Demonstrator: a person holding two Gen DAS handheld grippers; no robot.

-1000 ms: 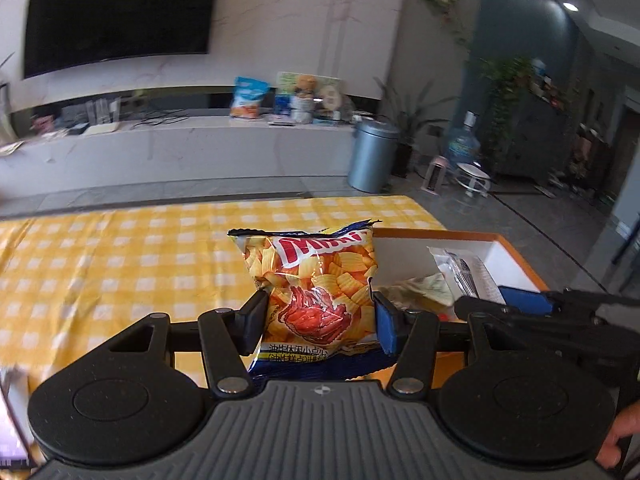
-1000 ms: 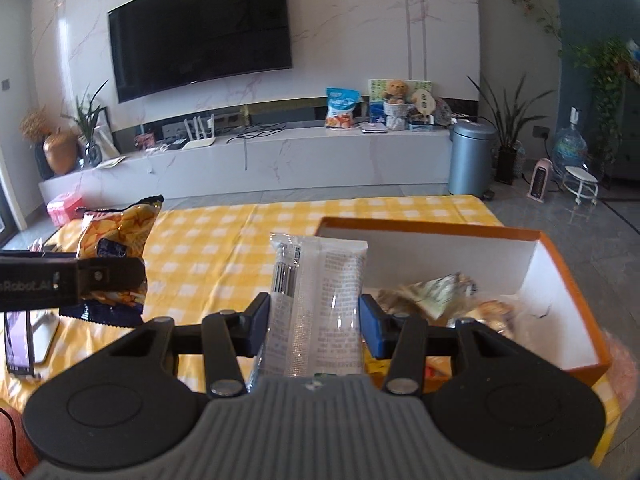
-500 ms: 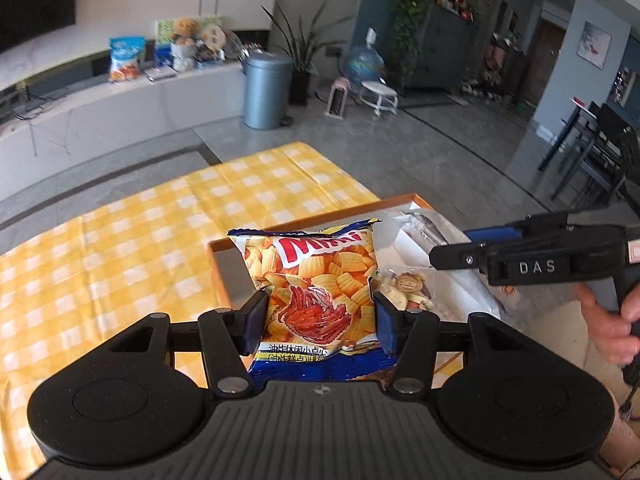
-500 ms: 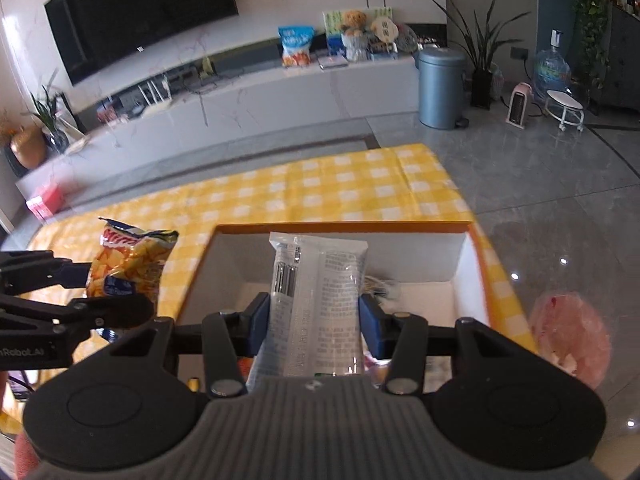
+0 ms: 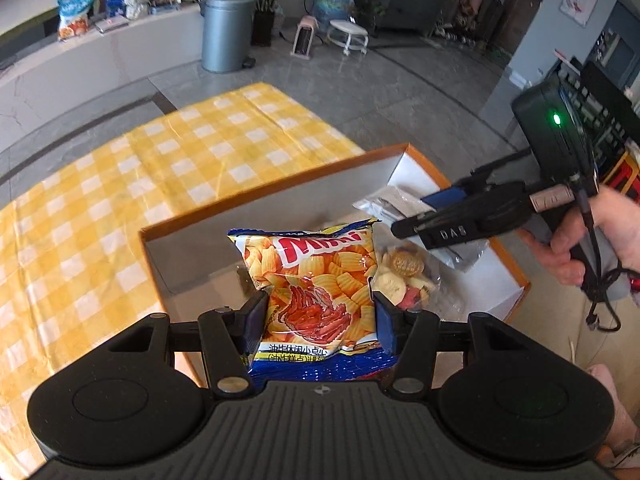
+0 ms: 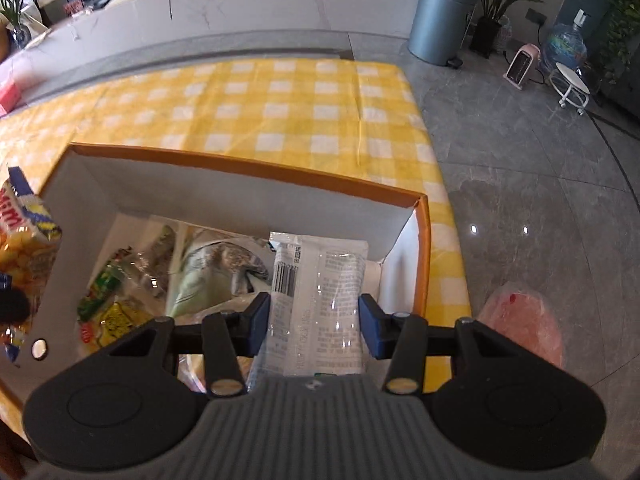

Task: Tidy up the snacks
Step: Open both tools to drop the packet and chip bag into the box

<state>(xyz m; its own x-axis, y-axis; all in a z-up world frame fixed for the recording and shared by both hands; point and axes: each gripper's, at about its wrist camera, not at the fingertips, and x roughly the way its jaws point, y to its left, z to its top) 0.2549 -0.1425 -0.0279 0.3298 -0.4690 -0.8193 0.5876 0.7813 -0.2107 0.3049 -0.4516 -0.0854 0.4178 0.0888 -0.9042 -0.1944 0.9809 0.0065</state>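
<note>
Closest in, the chip bag (image 5: 316, 292) is pinched between the blue pads of the left gripper (image 5: 318, 316) and held upright over the near-left end of the box (image 5: 276, 188). Same deal on the other side: the clear-wrapped snack pack (image 6: 320, 300) is clamped in the right gripper (image 6: 314, 322), hung over the box's right end. Under both, a few snack packets (image 6: 208, 268) are seen lying loose on the box floor. The orange-edged box is set on the yellow checked tablecloth (image 6: 280, 104). Further back, a grey bin (image 6: 442, 20) is parked on the floor.
</note>
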